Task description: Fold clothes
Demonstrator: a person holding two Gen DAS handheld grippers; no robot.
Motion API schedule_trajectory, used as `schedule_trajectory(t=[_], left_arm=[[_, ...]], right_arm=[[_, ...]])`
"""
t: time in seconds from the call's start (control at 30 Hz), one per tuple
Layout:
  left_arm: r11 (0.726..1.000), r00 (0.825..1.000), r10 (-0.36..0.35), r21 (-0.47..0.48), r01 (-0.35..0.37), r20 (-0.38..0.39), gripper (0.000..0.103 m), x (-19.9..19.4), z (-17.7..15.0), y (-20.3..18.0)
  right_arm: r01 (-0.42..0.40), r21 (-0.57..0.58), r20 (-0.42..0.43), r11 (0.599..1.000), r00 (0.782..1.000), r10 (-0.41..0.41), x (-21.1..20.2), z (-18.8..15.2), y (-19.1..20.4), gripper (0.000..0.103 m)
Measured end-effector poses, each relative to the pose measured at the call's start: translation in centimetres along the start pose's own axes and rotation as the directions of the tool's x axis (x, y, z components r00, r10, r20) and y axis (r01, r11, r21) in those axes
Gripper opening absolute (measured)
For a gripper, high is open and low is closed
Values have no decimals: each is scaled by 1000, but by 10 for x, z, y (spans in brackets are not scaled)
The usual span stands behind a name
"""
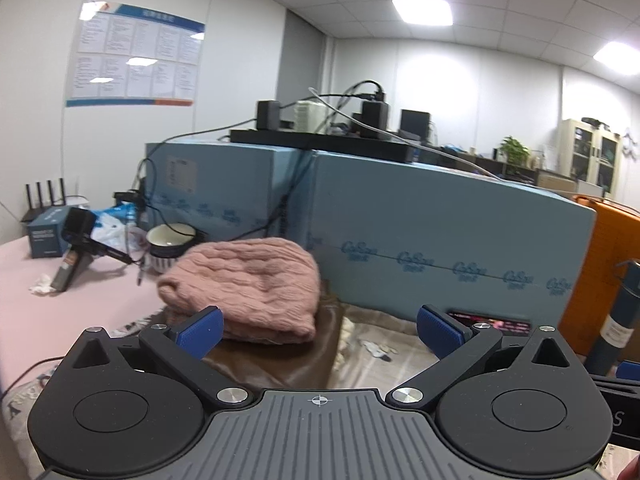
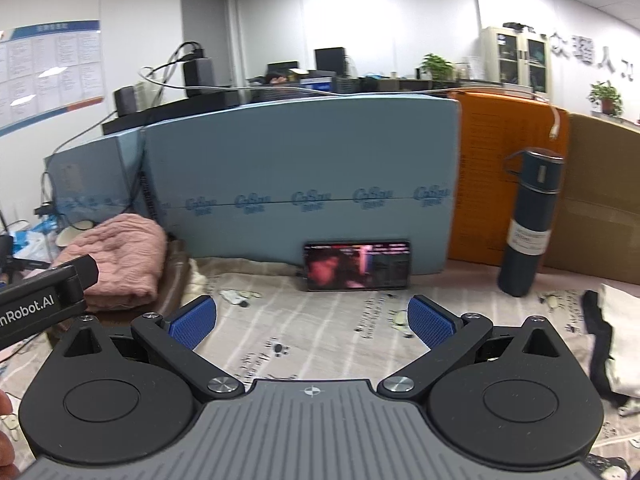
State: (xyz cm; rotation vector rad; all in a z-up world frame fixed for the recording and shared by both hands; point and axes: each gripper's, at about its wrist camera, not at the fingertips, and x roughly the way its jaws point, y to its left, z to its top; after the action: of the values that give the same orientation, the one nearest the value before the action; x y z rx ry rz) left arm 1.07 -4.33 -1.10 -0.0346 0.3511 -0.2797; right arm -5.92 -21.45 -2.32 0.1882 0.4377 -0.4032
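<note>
A folded pink knit sweater (image 1: 248, 284) lies on top of a folded brown garment (image 1: 288, 356) at the left of the bed. It also shows in the right wrist view (image 2: 116, 260), with the brown garment (image 2: 172, 276) under it. My left gripper (image 1: 318, 330) is open and empty, held just in front of this stack. My right gripper (image 2: 312, 322) is open and empty above the patterned sheet (image 2: 320, 312). A white and black garment (image 2: 616, 344) lies in a heap at the far right of the sheet.
Blue foam boards (image 2: 304, 176) and an orange board (image 2: 500, 168) wall off the back. A lit tablet (image 2: 356, 266) leans on them. A dark thermos (image 2: 528, 220) stands at the right. A mug (image 1: 170, 244), a box (image 1: 46, 236) and a small camera (image 1: 80, 240) sit at the left.
</note>
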Motion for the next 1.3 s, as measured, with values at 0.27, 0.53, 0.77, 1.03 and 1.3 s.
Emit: schedule_trajectory(t=[0.27, 0.53, 0.77, 1.03, 1.3], left_arm=[[994, 993, -112, 14, 113, -44, 103, 5, -7, -20], [970, 967, -232, 49, 238, -103, 103, 9, -19, -54], [918, 918, -352, 124, 377, -185, 103, 8, -33, -106], [822, 837, -491, 188, 537, -242, 103, -1, -47, -169], [691, 749, -635, 295, 660, -190, 103, -8, -25, -227]], right_arm=[[97, 18, -21, 995, 995, -97, -6, -13, -27, 103], [213, 80, -28, 974, 977, -211, -23, -28, -70, 103], [354, 129, -47, 926, 935, -351, -44, -42, -117, 103], [521, 111, -89, 846, 853, -514, -70, -69, -177, 103], [619, -26, -67, 785, 782, -619, -96, -74, -233, 103]])
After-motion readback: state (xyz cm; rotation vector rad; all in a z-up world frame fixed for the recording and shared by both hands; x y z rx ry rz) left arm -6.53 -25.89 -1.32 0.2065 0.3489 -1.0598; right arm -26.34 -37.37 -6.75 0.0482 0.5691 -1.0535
